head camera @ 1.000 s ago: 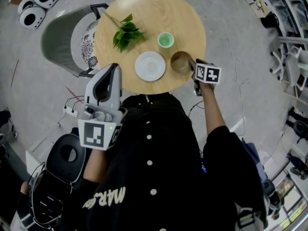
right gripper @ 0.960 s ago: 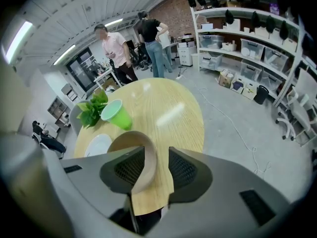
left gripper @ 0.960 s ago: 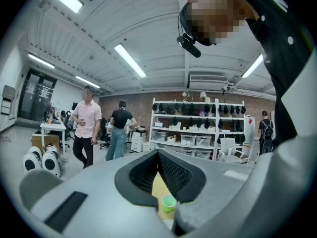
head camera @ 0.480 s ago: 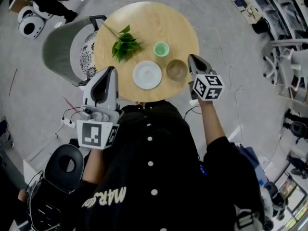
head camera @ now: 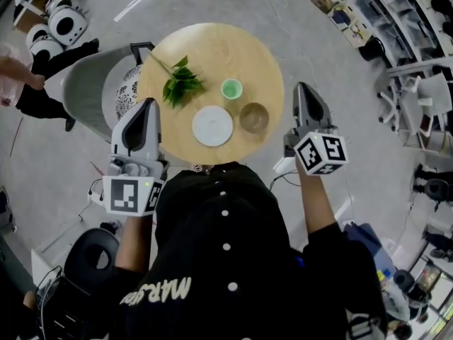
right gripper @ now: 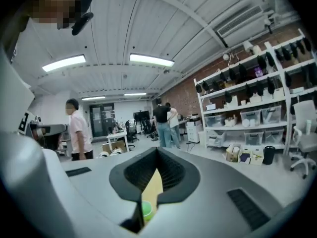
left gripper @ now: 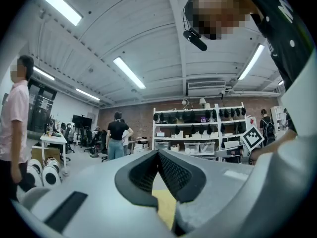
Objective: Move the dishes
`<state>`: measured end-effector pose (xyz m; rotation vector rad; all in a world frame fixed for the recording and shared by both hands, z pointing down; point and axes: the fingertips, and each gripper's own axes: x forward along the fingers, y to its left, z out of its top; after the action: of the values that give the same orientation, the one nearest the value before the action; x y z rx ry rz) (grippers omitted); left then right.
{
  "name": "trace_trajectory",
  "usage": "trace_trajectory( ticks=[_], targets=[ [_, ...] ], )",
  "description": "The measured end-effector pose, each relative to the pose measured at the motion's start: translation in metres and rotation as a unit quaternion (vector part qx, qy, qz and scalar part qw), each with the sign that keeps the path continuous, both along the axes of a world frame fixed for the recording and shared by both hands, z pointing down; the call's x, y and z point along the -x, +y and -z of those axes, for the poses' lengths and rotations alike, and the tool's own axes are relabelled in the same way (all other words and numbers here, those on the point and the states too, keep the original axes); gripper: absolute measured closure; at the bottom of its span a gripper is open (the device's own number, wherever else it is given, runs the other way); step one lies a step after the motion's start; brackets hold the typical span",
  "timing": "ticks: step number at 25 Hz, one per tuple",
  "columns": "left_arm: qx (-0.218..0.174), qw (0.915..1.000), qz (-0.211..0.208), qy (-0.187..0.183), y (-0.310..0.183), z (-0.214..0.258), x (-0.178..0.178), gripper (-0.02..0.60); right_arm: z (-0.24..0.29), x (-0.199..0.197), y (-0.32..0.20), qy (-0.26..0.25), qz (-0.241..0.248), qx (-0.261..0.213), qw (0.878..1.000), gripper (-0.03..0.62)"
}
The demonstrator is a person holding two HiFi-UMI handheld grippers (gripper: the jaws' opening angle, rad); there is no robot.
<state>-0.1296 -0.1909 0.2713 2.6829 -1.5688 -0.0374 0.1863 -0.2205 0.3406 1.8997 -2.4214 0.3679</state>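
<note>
Round table, open floor off its right edge.
My left hand-held gripper and right hand-held gripper flank it, closed and empty, the right's jaws just shut; plate, bowl and cup sit by its near edge, which my torso cuts off.

Round wooden table, leafy green sprig on its left part, grey chair just left of it, white round machines far left, shelves far right.
</note>
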Motion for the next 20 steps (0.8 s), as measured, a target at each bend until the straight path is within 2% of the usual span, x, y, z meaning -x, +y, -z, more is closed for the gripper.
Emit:
trace_trajectory(
  ticks=[4,9,11,16,20],
  targets=[
    [-0.017,0.9998,-0.002,-0.006,0.0,0.009,-0.001,0.578,0.033,-0.017,0.015,0.076,-0.044,-0.047,0.995,0.599],
    [-0.023,0.9997,0.0,-0.01,-0.002,0.017,0.001,0.578,0.061,-0.016,0.033,0.104,-0.04,-0.08,0.991,0.597],
    [-0.024,0.9996,0.001,-0.013,-0.004,0.021,0.002,0.578,0.07,-0.014,0.038,0.107,-0.036,-0.085,0.99,0.597],
    [-0.039,0.9989,0.018,-0.019,-0.007,0.037,0.009,0.578,0.092,-0.009,0.05,0.075,-0.012,-0.092,0.993,0.597],
    [-0.05,0.9978,0.033,-0.026,-0.006,0.051,0.016,0.578,0.103,-0.008,0.056,0.065,-0.012,-0.105,0.992,0.597]
  ],
)
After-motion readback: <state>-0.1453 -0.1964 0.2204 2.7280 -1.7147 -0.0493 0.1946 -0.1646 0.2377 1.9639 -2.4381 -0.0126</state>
